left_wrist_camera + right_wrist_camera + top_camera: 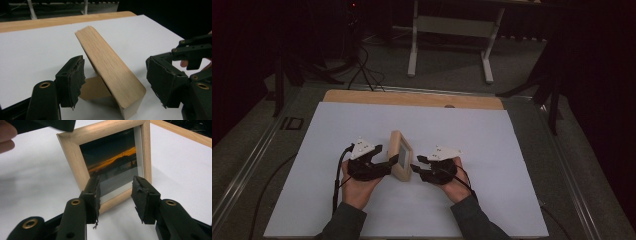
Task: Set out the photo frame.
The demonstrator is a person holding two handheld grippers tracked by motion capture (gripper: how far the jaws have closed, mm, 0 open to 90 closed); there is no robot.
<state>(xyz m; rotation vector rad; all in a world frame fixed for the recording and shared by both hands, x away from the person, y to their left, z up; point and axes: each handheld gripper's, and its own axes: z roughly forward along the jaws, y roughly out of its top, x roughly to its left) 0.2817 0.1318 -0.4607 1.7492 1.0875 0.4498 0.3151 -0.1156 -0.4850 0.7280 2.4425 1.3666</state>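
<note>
Standing tilted on the white sheet [492, 150] near the middle of the table, a wooden picture frame [401, 155] is flanked by both tools. The left gripper [388, 164] is seen spread wide, its pads [75, 75] apart from the frame's edge, nothing gripped. The right gripper [418, 165] is held partly open just beside the glazed front, its pads [95, 192] clear of it.

Lighting dim overall; room surroundings at the frame edges fall to near black. The white table sheet [362, 125] is the brightest area. Soft shadow beneath the picture frame [110, 67]. High view grainy; jaw bases at lower edges slightly soft.
</note>
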